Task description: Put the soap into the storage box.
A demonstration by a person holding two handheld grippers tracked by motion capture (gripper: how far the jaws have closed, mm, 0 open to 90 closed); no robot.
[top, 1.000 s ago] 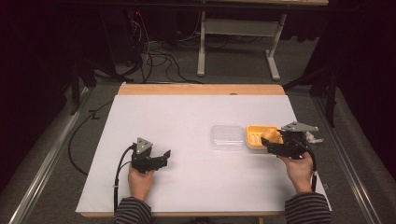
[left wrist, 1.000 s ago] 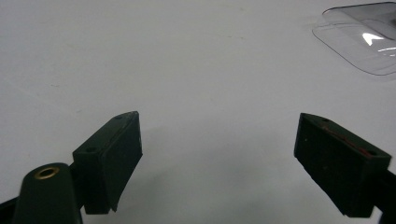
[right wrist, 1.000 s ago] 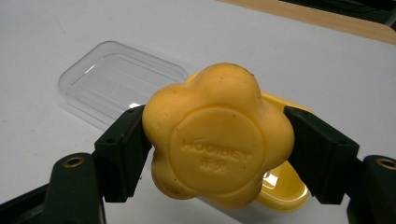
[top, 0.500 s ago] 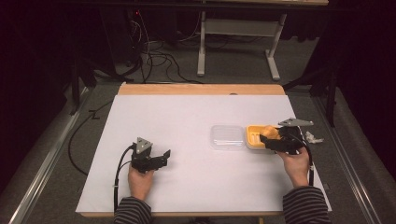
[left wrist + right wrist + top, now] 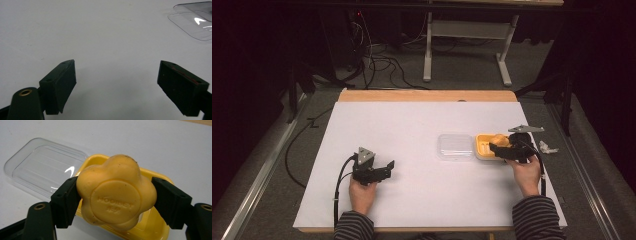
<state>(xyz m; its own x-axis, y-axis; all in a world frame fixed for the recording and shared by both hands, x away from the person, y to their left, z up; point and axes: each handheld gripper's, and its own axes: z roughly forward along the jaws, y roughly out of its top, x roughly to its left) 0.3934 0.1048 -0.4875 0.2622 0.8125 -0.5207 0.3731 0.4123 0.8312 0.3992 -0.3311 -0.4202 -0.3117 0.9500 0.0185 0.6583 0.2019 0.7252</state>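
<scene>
A flower-shaped yellow soap (image 5: 116, 192) is clamped between the two black pads of my right gripper (image 5: 116, 200), held just above a yellow soap dish (image 5: 152, 225). In the high view the right gripper (image 5: 504, 146) hovers over that yellow dish (image 5: 482, 147) at the table's right, with the soap (image 5: 499, 139) at its tip. A clear plastic lid (image 5: 455, 146) lies flat just left of the dish, also seen as the lid (image 5: 42, 167) and the lid (image 5: 197, 21). My left gripper (image 5: 384, 170) rests low at the table's left, its jaws (image 5: 117, 85) wide open over bare white surface.
The white table cover (image 5: 412, 130) has a wooden strip along its far edge (image 5: 427, 95). A small crumpled clear wrapper (image 5: 548, 148) lies right of my right hand. Cables and a metal stand sit on the floor beyond the table.
My right gripper has moved slightly left and down with the soap, closer over the yellow dish. The left gripper has stayed where it was.
</scene>
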